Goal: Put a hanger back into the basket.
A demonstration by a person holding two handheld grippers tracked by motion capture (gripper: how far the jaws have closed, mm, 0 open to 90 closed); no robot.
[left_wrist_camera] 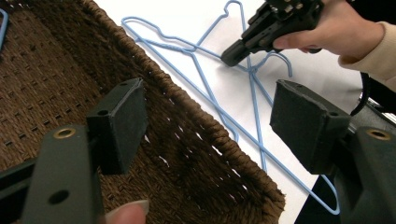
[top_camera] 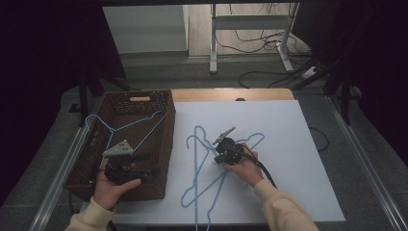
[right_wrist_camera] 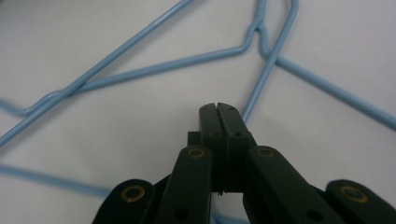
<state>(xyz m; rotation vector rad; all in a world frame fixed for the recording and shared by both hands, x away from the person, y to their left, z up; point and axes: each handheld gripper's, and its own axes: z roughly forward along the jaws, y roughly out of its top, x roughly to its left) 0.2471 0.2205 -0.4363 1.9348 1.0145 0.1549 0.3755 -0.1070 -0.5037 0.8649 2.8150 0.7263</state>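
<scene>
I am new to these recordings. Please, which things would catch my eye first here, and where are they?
First, the tangle of light blue wire hangers on the white table, with the right gripper above them, jaws closed on nothing. Next, the brown woven basket at the left, one blue hanger across it, and the left gripper open over its rim.

Crossed hangers [top_camera: 207, 163] clutter the mat [top_camera: 298, 159] beside basket [top_camera: 169, 139].

My high view is dim, its edges falling to black; light pools on the white rectangular sheet [top_camera: 288, 144]. My left gripper's black jaws sit soft, out of focus. The right gripper view is grainy, evenly lit.
</scene>
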